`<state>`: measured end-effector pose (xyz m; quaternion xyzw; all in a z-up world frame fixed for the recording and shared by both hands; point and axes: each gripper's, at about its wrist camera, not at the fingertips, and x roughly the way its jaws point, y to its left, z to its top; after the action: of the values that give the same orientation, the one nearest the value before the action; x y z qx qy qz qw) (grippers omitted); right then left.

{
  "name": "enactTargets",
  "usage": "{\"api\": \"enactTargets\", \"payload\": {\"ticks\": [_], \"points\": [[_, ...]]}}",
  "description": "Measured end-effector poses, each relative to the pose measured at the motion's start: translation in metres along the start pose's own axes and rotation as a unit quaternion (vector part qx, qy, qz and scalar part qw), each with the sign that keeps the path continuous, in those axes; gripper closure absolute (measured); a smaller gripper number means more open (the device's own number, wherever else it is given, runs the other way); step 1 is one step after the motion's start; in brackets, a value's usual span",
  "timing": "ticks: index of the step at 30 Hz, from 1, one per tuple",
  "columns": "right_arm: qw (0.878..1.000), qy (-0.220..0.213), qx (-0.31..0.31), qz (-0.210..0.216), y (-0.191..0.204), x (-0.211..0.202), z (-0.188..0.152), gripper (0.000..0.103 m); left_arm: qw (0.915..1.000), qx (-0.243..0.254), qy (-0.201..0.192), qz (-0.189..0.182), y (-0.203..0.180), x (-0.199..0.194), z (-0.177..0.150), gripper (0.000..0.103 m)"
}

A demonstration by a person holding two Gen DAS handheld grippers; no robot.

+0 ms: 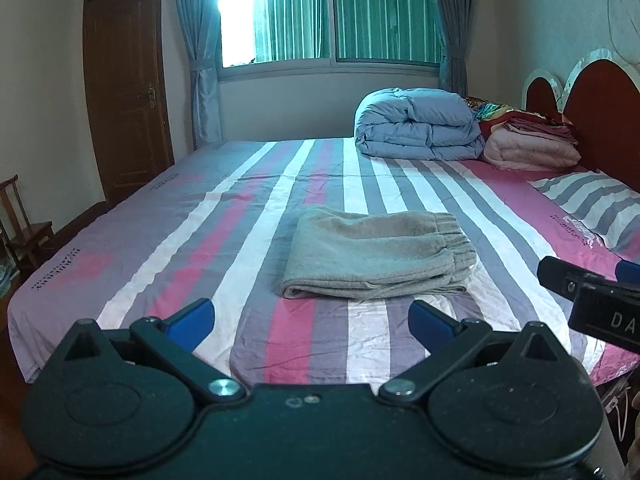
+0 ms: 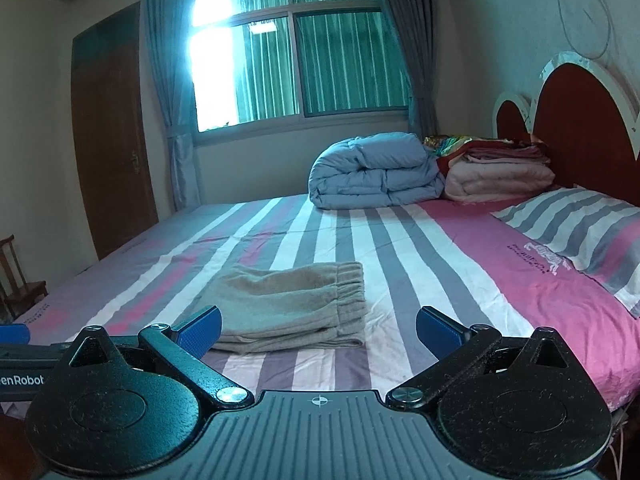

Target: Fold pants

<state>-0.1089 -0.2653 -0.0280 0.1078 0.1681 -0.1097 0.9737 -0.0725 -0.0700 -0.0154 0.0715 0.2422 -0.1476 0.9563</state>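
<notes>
The pants (image 1: 376, 254) lie folded on the bed (image 1: 240, 208), in a compact grey packet of several layers, approx. in the middle of the near half of the striped sheet. The elastic waistband (image 1: 456, 236) is at the right end of the packet and the folded edge faces the cameras. I judge the folding is done or nearly done, because no leg hangs out and the layers sit even on each other.

The left gripper (image 1: 312, 320) is wide, nothing is between its blue pads (image 1: 192, 318), and it hovers near the packet w/o touching it. The right gripper (image 2: 318, 330) is also wide and empty. Its left pad (image 2: 202, 330) appears in front of the near corner of the pants, but I cannot tell if it touches; prob. it is above the cloth. Both grippers point a bit down to the bed, side by side, and a part of the right one shows at the right edge of the left wrist view.

The folded blue duvet (image 1: 416, 124), a pink blanket (image 1: 532, 148) and the pillow (image 1: 592, 204) stay near the headboard, well apart from the pants, so the work area is free.
</notes>
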Motion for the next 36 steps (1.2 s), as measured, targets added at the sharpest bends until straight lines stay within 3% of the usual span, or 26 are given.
{"api": "enactTargets", "payload": {"ticks": [36], "points": [[1.000, 0.005, 0.006, -0.004, -0.0012, 0.0039, -0.0011, 0.001, 0.9997, 0.018, -0.002, -0.018, -0.0087, 0.0035, -0.0056, 0.006]]}}
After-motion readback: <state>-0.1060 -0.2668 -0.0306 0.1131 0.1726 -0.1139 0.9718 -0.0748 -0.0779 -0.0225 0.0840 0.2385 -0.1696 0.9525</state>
